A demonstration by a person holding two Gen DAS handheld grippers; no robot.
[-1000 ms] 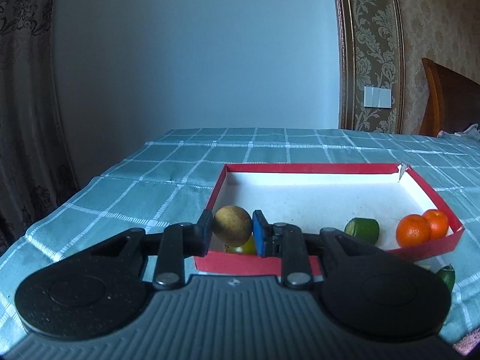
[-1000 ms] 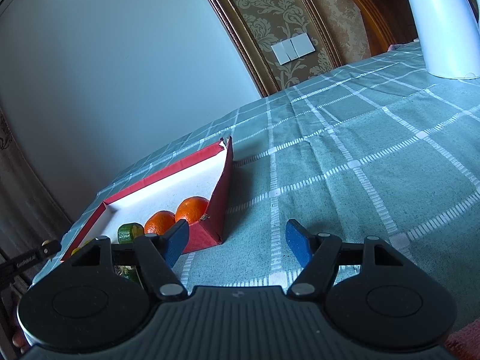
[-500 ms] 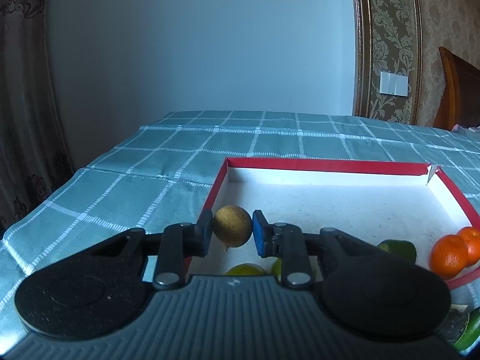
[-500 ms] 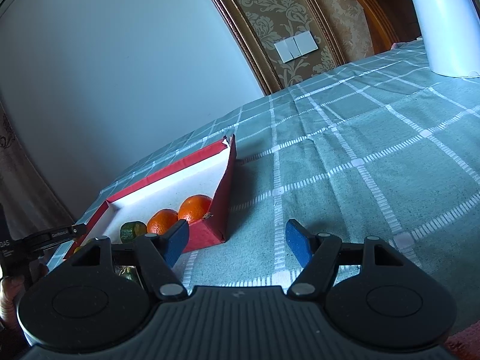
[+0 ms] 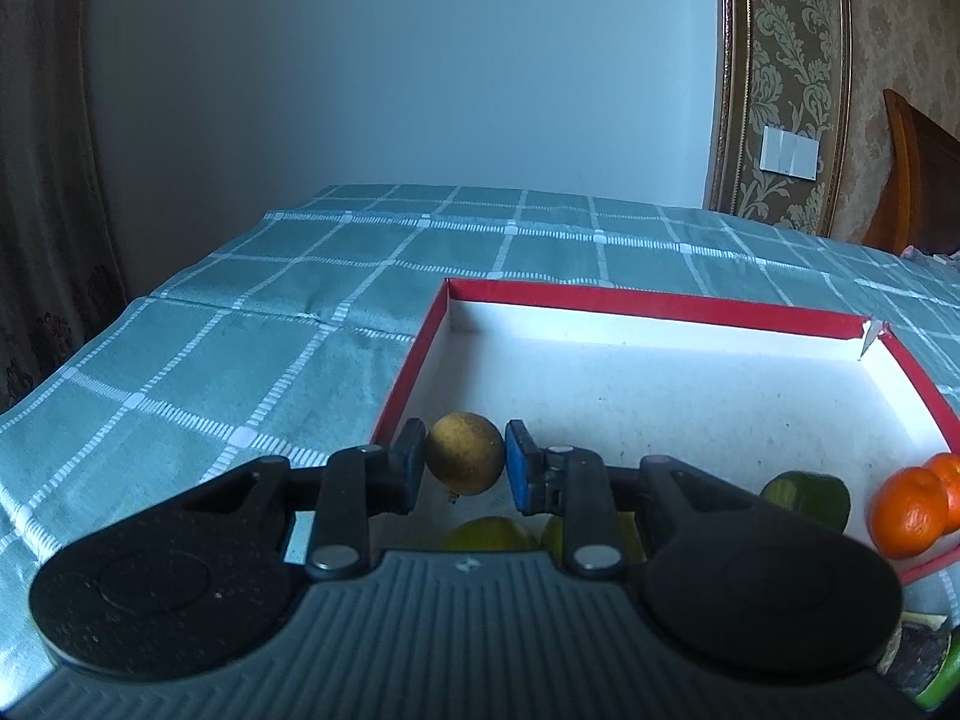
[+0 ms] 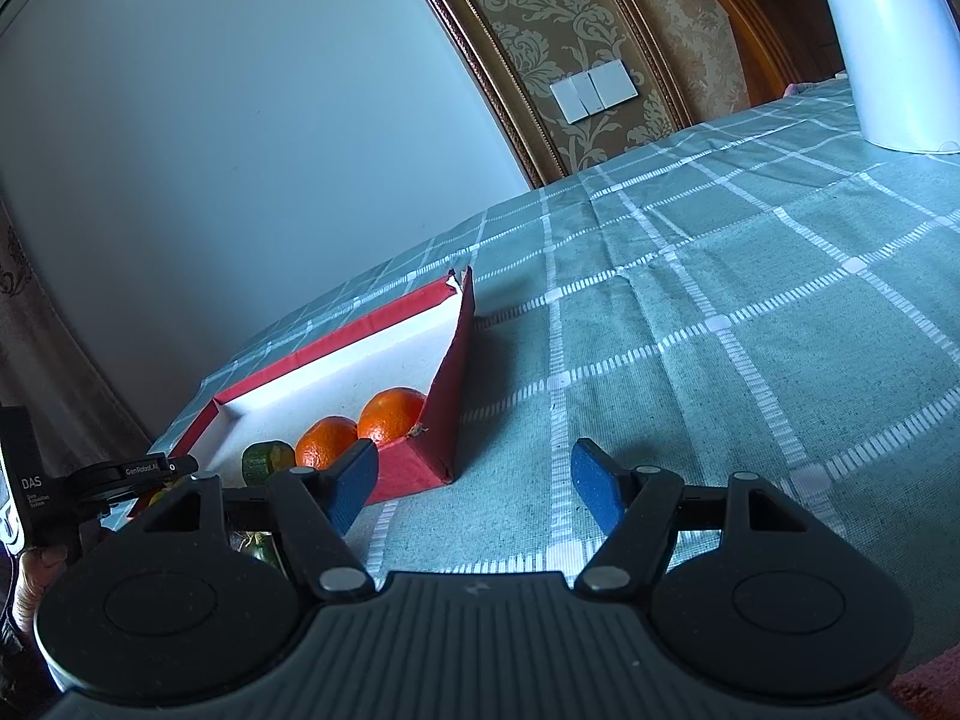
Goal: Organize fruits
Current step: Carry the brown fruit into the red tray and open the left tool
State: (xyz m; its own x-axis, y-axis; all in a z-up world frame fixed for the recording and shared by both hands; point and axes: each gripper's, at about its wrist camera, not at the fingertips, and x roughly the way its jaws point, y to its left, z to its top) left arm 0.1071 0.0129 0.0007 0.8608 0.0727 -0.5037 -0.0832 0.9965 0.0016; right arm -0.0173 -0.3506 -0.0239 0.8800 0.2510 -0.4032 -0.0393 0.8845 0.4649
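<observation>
My left gripper [image 5: 465,461] is shut on a round yellow-brown fruit [image 5: 465,451] and holds it over the near left corner of the red-rimmed white box [image 5: 660,309]. Inside the box lie two oranges [image 5: 912,510], a green fruit [image 5: 807,495] and yellow-green fruits [image 5: 489,534] under my fingers. My right gripper [image 6: 474,477] is open and empty, over the tablecloth just right of the box [image 6: 456,360]. The right wrist view shows the oranges [image 6: 390,414] and the green fruit [image 6: 267,461] inside it.
A teal checked tablecloth [image 5: 240,360] covers the table; its left edge drops off near a curtain. A white kettle [image 6: 888,42] stands at the far right. Another green fruit [image 5: 942,672] lies outside the box at the lower right. A wooden chair [image 5: 918,180] stands behind.
My left gripper has moved forward and left over the box with the yellow-brown fruit still held. The right gripper has barely moved and stays open.
</observation>
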